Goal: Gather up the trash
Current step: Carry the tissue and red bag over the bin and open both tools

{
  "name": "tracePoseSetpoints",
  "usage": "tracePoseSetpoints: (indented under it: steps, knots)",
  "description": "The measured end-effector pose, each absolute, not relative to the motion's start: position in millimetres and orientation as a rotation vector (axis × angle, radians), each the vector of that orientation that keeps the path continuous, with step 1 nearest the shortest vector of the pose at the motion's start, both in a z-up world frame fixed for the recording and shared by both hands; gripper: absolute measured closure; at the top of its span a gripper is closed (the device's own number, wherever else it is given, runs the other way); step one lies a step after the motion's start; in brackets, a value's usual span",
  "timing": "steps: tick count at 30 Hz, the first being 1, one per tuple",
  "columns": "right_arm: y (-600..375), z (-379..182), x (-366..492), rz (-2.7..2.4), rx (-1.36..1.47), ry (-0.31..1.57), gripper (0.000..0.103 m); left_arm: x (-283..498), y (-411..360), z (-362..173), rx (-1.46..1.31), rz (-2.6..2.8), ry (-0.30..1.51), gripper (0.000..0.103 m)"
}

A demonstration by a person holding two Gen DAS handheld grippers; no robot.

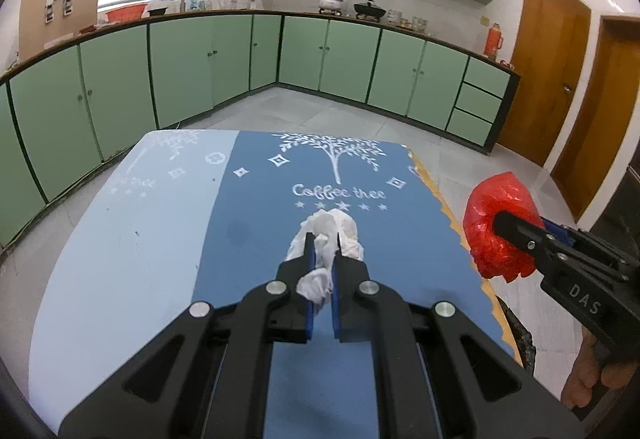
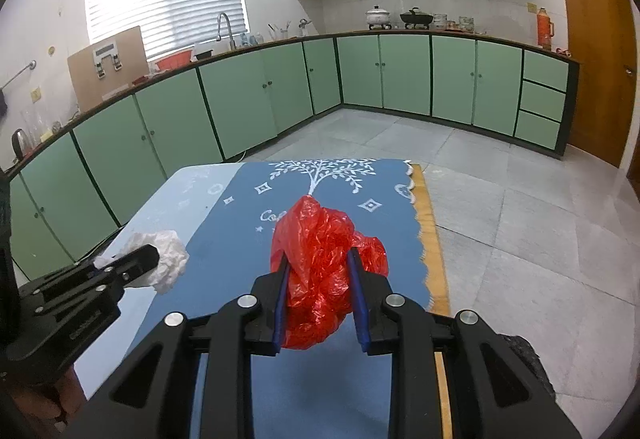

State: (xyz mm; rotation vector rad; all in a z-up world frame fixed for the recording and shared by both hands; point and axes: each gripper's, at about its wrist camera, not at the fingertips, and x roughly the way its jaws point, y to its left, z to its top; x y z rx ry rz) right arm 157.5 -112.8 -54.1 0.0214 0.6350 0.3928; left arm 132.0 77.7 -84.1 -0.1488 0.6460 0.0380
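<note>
My left gripper (image 1: 323, 239) is shut on a crumpled white tissue (image 1: 326, 235) and holds it above the blue tablecloth (image 1: 248, 239). The same tissue (image 2: 168, 255) shows at the left of the right wrist view, in the left gripper (image 2: 150, 253). My right gripper (image 2: 318, 253) is shut on a crumpled red plastic bag (image 2: 320, 263), lifted off the table. In the left wrist view that red bag (image 1: 496, 227) hangs at the right beyond the table's edge, with the right gripper (image 1: 504, 225) clamped on it.
The table carries a two-tone blue cloth with a white tree print (image 2: 320, 175) and a wooden right edge (image 2: 430, 231). Green cabinets (image 1: 180, 71) line the far walls, with grey tiled floor (image 2: 520, 219) between. Wooden doors (image 1: 540, 71) stand at the right.
</note>
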Motion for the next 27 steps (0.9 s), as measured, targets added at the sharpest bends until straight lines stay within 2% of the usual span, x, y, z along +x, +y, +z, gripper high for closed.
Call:
tracePoseSetpoints:
  steps: [14,27]
  knots:
    - [-211.1,-52.0,109.0,0.223,0.073,0.620,0.077,110.4,-24.3,-80.1,-0.070,-0.205,0.633,0.098]
    - [-329.1,-78.6,76.1,-0.049,0.130,0.664,0.077,129.8,-130.0,-108.4,-0.004,-0.452,0.691,0.098]
